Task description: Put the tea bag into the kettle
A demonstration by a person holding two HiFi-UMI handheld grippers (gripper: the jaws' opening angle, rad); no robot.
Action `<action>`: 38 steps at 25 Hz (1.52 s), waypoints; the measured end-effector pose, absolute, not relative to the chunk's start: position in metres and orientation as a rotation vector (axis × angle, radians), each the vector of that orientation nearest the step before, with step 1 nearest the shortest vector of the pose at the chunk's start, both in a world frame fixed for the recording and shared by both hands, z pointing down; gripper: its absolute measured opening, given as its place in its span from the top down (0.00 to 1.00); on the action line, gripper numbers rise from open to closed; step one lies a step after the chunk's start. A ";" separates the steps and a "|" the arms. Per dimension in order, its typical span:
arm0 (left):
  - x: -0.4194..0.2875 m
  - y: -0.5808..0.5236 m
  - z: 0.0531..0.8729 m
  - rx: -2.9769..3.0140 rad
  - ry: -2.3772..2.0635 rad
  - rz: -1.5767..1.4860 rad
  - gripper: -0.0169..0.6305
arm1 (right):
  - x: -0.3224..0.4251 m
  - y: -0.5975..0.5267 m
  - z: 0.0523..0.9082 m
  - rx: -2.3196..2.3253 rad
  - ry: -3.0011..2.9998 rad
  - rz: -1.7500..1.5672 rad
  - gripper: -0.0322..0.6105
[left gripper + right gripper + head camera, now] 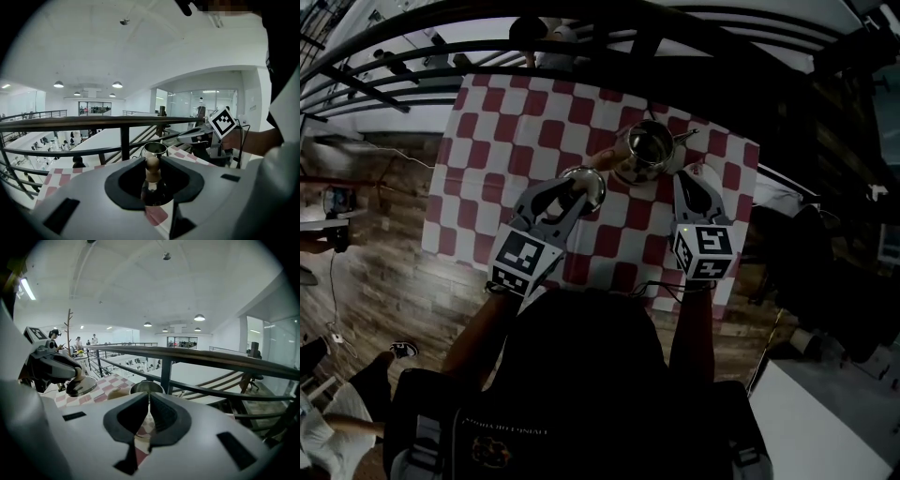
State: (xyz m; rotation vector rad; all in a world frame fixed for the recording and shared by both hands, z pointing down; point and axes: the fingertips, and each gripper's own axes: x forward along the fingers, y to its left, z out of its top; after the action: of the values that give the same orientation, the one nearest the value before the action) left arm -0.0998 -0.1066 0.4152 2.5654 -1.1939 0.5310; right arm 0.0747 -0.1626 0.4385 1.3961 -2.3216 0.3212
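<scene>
Tea bag unseen, perhaps between the pressed-together right tongs [697, 178]; left tongs [580, 188] pinch wooden-knobbed steel lid [80, 386] at 8 o'clock of open steel kettle [649, 144]. Centre over mouth before releasing, lid held clear

Only the rim of the kettle [147, 388] shows past the right gripper [148, 397]; its body is hidden. Between those closed jaws sits maybe a thin pale strip, too small to name. The left gripper [152, 163] covers the lower half of the lid [153, 191].
</scene>
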 end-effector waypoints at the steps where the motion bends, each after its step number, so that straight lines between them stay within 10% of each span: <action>1: -0.097 -0.106 0.414 2.572 -1.187 0.531 0.82 | 0.078 -0.160 0.438 1.403 -2.318 0.324 0.92; 38: -0.006 -0.128 0.389 2.809 -0.930 0.567 0.82 | 0.197 -0.066 0.453 1.749 -2.088 0.486 0.92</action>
State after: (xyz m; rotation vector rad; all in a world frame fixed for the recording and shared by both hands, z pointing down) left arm -0.0056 -0.1284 0.3891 2.8095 -0.9296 0.5665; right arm 0.1966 -0.0657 0.4531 1.7493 -2.0883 0.4859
